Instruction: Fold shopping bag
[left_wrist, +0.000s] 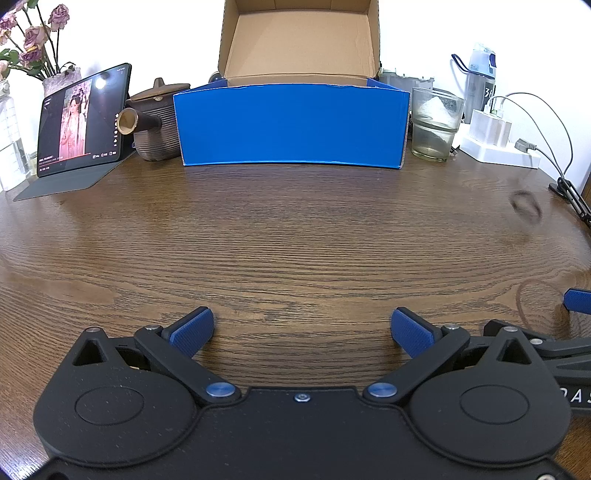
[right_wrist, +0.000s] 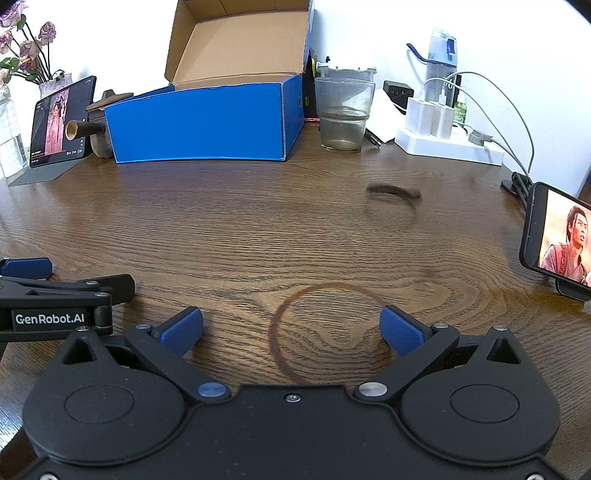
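While both spread, L gripper (left_wrist: 302, 332) beside R gripper (right_wrist: 291, 330)

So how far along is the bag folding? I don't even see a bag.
Nothing looks done: no bag shows in either view, only bare table in front of the blue box. Nothing is in hand either; the left gripper and right gripper are both open and empty. Fetching and folding the bag is all still left.

phone (right_wrist: 557, 240) cut off at right edge, teapot (right_wrist: 98, 125) partly behind blue box (right_wrist: 199, 122), flowers (left_wrist: 29, 37) cropped
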